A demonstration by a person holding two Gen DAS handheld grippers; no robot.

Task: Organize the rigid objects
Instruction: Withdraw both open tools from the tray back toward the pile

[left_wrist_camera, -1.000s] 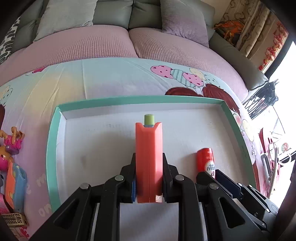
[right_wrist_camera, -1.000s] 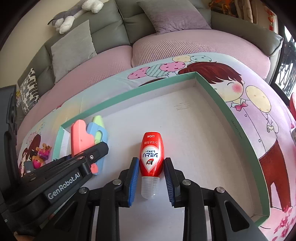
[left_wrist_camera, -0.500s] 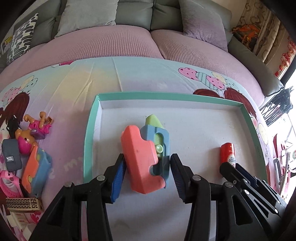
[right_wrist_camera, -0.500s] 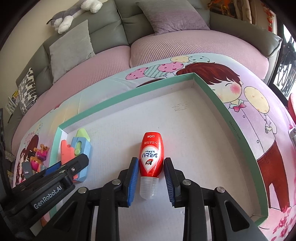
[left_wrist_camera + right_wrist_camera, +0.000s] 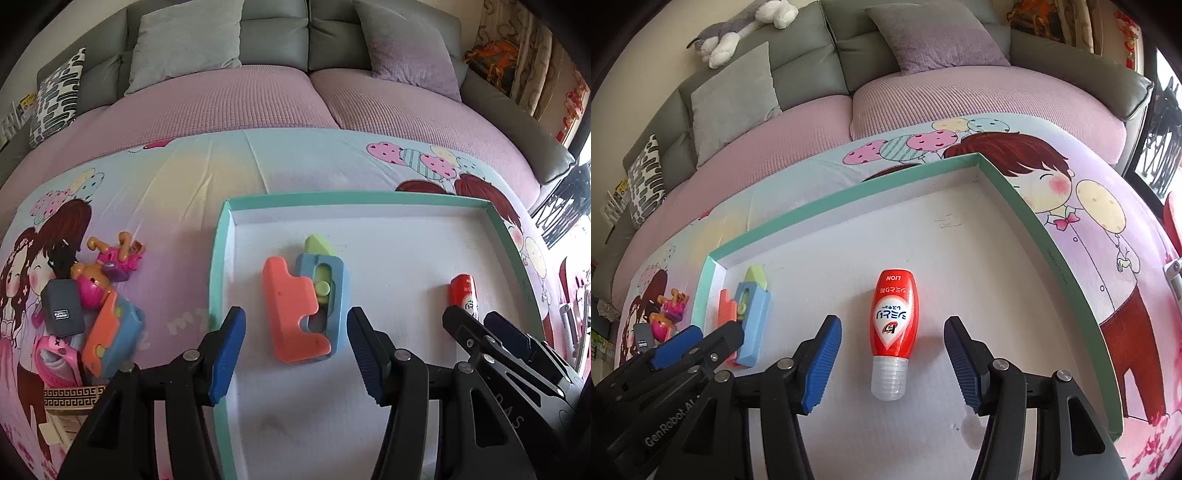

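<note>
A shallow white box with a teal rim (image 5: pixel 220 258) (image 5: pixel 1027 206) lies on the cartoon sheet. In it lies an orange, blue and green toy (image 5: pixel 304 306) (image 5: pixel 750 317), flat on the floor. My left gripper (image 5: pixel 295 354) is open, its jaws wide on either side of the toy and not touching it. A red bottle with a clear cap (image 5: pixel 894 325) (image 5: pixel 463 295) lies in the box to the right. My right gripper (image 5: pixel 892 369) is open around the bottle's cap end, not touching it.
A pile of small toys (image 5: pixel 92 284), a dark grey box (image 5: pixel 61 310) and an orange-blue toy (image 5: pixel 110 332) lie on the sheet left of the box. Pillows (image 5: pixel 184 37) and a sofa back stand behind. A plush toy (image 5: pixel 738 29) lies on the sofa.
Both grippers opened and pulled back. The left let go of the toy, which now lies flat in the box. The right let go of the red bottle.
</note>
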